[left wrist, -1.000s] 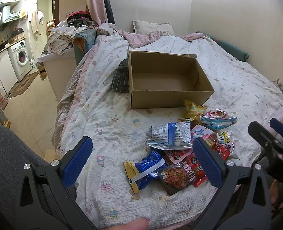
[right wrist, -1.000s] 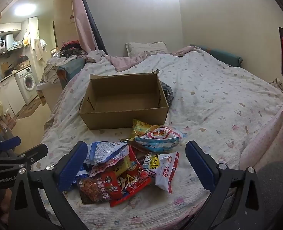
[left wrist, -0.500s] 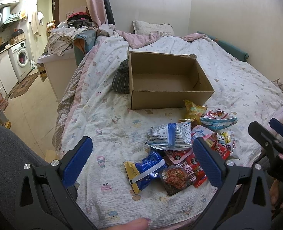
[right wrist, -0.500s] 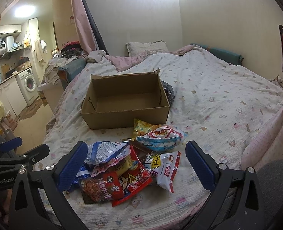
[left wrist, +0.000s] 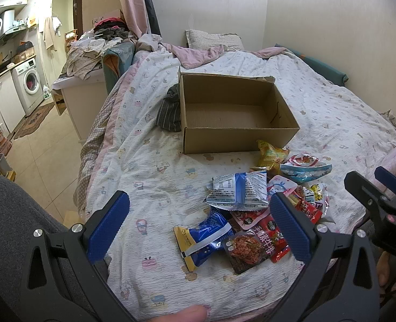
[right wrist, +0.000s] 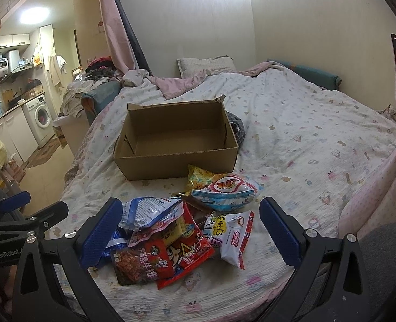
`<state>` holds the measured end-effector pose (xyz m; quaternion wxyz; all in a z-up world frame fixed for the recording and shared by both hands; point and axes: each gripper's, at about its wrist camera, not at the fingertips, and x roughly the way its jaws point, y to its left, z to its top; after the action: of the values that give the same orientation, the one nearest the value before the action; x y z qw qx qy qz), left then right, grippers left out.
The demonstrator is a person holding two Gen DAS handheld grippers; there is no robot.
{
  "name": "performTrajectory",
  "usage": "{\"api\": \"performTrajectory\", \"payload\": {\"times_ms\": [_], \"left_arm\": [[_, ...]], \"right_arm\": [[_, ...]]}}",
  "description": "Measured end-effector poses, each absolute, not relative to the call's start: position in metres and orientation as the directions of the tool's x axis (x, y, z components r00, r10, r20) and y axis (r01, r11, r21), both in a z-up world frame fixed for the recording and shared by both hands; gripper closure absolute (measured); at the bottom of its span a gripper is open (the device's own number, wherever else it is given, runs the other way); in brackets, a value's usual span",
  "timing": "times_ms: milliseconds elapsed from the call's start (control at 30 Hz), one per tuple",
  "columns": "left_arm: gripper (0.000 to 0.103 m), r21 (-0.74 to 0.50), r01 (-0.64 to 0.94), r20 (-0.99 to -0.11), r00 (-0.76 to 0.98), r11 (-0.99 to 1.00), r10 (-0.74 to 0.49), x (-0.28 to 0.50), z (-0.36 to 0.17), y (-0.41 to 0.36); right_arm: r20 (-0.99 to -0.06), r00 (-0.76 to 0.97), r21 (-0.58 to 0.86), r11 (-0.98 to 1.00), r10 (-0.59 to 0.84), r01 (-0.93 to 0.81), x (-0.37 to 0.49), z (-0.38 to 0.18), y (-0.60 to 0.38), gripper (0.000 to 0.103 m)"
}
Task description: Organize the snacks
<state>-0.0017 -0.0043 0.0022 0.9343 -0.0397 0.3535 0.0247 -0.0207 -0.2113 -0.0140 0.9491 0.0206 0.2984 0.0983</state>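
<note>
An empty cardboard box [left wrist: 238, 141] stands open on the bed, also seen in the right wrist view [right wrist: 176, 165]. In front of it lies a heap of snack packets: a blue-white packet [left wrist: 238, 191], a dark blue and yellow one [left wrist: 200, 237], a dark red one [left wrist: 251, 247], a light-blue bag [right wrist: 225, 191], a yellow bag [right wrist: 200, 177], a red packet [right wrist: 182, 244] and a white packet [right wrist: 233, 237]. My left gripper [left wrist: 199, 200] hangs open above the heap's left side. My right gripper [right wrist: 190, 206] hangs open over the heap, holding nothing.
A patterned quilt [left wrist: 149, 171] covers the bed. A dark striped cloth [left wrist: 169, 112] lies against the box's side. Left of the bed is floor, a cabinet piled with clothes [left wrist: 90, 51] and a washing machine [left wrist: 28, 83]. A person's grey-clad leg [left wrist: 10, 228] fills the lower left.
The right wrist view has drifted very slightly. The box and the snacks lie where they were, and both grippers stay open.
</note>
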Motion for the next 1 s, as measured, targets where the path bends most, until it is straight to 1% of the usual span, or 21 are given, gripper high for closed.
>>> {"api": "performTrajectory", "payload": {"times_ms": [1000], "left_arm": [[0.0,-0.055,-0.076,-0.663,0.749,0.996,0.02,-0.0015,0.0021,-0.0048]], "right_arm": [[-0.563,0.802,0.108,0.979,0.201,-0.17,-0.0213,-0.0106,-0.2172,0.0]]}}
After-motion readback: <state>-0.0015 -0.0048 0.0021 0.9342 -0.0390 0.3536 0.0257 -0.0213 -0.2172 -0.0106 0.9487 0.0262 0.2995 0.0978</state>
